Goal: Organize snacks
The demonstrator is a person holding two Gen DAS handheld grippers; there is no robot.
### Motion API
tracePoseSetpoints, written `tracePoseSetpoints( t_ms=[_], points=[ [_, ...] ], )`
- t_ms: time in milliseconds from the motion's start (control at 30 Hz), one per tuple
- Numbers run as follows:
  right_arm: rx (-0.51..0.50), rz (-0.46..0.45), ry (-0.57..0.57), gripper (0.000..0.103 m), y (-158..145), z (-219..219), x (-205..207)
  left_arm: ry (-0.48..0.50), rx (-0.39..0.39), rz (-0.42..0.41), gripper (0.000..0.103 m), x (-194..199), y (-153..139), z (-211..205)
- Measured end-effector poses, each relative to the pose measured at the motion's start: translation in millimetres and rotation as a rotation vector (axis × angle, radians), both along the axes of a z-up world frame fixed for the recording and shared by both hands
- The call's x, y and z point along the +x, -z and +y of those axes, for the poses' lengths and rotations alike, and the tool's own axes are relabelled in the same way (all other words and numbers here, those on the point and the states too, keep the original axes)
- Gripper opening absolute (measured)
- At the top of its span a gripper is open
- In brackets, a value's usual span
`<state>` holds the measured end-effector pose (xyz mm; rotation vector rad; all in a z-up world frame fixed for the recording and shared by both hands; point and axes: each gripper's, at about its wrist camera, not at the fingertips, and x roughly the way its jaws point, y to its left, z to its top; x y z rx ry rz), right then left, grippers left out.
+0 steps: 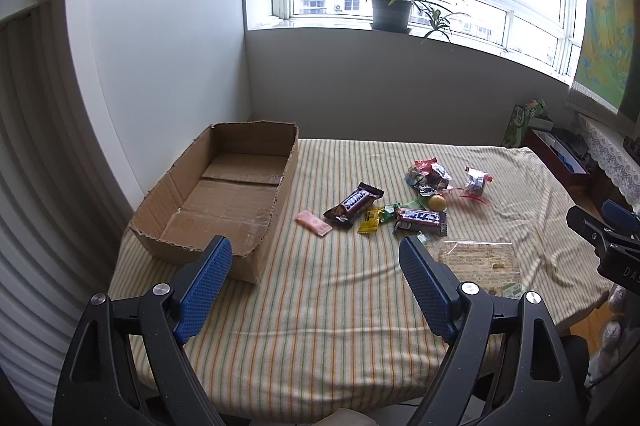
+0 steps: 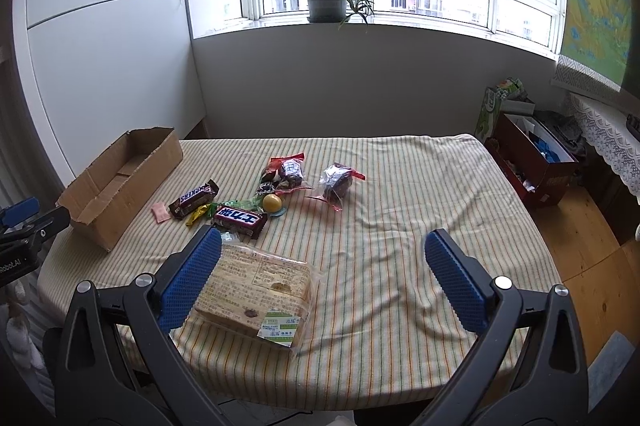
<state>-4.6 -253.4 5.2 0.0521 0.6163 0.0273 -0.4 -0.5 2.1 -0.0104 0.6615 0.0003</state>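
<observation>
An empty cardboard box point(image 1: 224, 201) point(image 2: 120, 181) lies at the table's left. Loose snacks lie mid-table: two Snickers bars point(image 1: 354, 203) point(image 1: 422, 220) point(image 2: 194, 197) point(image 2: 240, 220), a pink sachet point(image 1: 314, 222) point(image 2: 160, 212), a yellow candy point(image 1: 370, 220), a yellow ball point(image 1: 437, 202) point(image 2: 271, 202), clear wrapped sweets point(image 1: 476, 181) point(image 2: 338, 181), and a bagged cake slab point(image 1: 478, 260) point(image 2: 260, 290). My left gripper point(image 1: 316, 258) is open above the cloth near the box. My right gripper point(image 2: 324, 254) is open, its left finger beside the cake bag.
A striped cloth point(image 2: 400, 226) covers the table. A potted plant point(image 2: 328, 1) stands on the windowsill. A red box point(image 2: 536, 161) and a green carton point(image 2: 496, 105) sit on the floor at right. A white cabinet point(image 1: 160, 65) stands behind the cardboard box.
</observation>
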Motion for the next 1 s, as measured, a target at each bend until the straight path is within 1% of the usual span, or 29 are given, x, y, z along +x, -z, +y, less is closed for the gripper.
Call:
tracePoseSetpoints(
  t_ms=[500,533,733,1000],
  points=[
    [0.003,0.006,0.001,0.103,2,0,-1,0.008,0.0,0.009,0.086,2,3,-4],
    [-0.001,0.006,-0.003,0.103,6,-1,5,0.008,0.001,0.011,0.086,3,4,-4],
    [-0.006,0.004,-0.005,0.103,5,0,-2,0.014,0.001,0.015,0.086,4,5,-4],
    [0.024,0.012,0.0,0.103,12,-6,4,0.015,0.003,0.016,0.086,4,5,-5]
  ],
)
